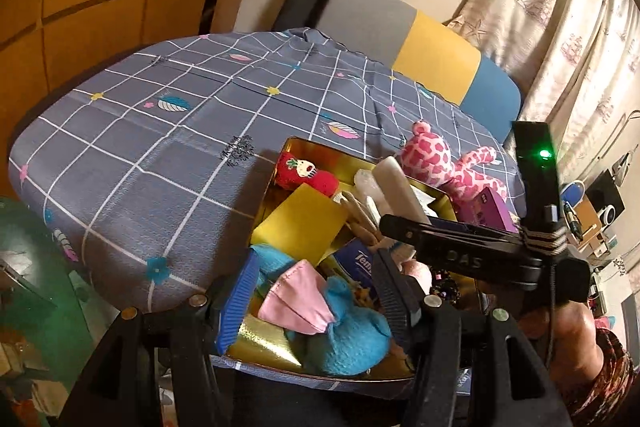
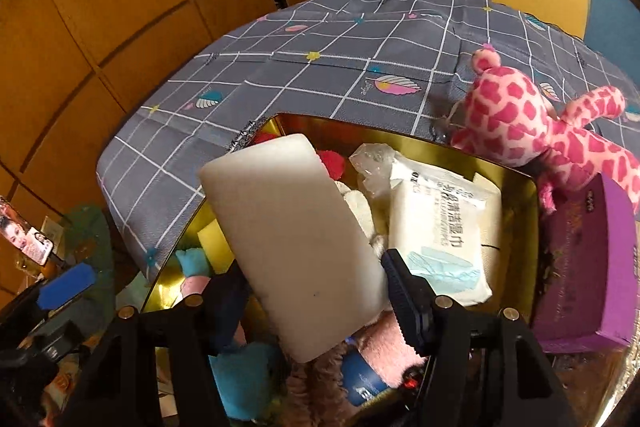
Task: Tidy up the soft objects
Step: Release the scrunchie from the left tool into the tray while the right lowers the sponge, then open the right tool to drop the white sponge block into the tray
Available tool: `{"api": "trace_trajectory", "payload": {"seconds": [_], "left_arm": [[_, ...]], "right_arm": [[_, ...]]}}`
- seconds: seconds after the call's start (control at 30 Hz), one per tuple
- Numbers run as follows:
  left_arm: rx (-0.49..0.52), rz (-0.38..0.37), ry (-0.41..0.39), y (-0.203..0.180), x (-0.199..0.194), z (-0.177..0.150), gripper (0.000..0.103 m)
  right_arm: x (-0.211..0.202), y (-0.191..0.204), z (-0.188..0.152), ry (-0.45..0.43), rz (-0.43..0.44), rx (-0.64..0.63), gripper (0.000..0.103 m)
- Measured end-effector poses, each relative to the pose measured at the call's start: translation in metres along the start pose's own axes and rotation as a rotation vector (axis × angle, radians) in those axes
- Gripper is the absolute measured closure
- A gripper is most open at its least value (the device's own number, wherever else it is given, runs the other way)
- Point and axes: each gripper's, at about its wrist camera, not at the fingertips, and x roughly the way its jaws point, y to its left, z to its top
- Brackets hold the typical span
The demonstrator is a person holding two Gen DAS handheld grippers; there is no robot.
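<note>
While the right gripper (image 2: 316, 291) stands clamped on a white rectangular foam block (image 2: 292, 239), lifted above the middle of the gold metal tin (image 2: 520, 187), the hold looks shallow to me: the jaws pinch only the block's lower end, and most of it leans up and left toward the centre of the right wrist view, so a quick swing could pivot it loose and drop it back among the clutter. The block is spongy too, and I would guess a hard squeeze dents it rather than firms the grip. In the left wrist view the left gripper (image 1: 308, 291) hangs at the lower centre with its jaws apart and nothing between them, just over a pale pink cloth face mask (image 1: 296, 303) and a fuzzy blue plush toy (image 1: 352, 339); coming down blind it might snag both at once. Both tools crowd the same tin, and a bump between them seems possible. At the right of the frame a pink-spotted plush giraffe (image 2: 532, 131) lies on the grey checked tablecloth (image 2: 320, 67) touching the tin's far rim, beside a purple cardboard box (image 2: 592, 267) whose printing is too blurred to read. The white wet-wipe packet (image 2: 436, 227) carries Chinese characters I cannot make out; the blue tissue pack (image 1: 356, 263) shows "Tem", the rest hidden.
</note>
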Motion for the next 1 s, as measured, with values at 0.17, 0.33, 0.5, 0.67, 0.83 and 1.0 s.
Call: {"api": "trace_trajectory", "payload": {"seconds": [0.17,0.33,0.5,0.67,0.83,1.0], "left_arm": [[0.014,0.065,0.002,-0.001,-0.003,-0.003,0.044],[0.026,0.124,-0.001,0.000,-0.006,-0.006,0.044],[0.020,0.178,-0.012,0.002,-0.009,-0.004,0.044],[0.036,0.222,-0.037,-0.001,-0.013,-0.003,0.044],[0.063,0.247,-0.022,-0.010,-0.010,-0.004,0.044],[0.084,0.237,-0.020,-0.022,-0.010,-0.008,0.044]], "right_arm": [[0.015,0.007,0.006,0.008,-0.043,-0.020,0.037],[0.031,0.009,0.009,0.025,-0.068,-0.022,0.035],[0.044,0.011,0.010,0.035,-0.088,-0.037,0.029],[0.037,0.014,0.006,0.033,-0.052,-0.050,0.023],[0.016,0.014,-0.004,0.002,-0.059,-0.048,0.019],[-0.006,0.010,-0.013,-0.031,-0.059,-0.031,0.017]]}}
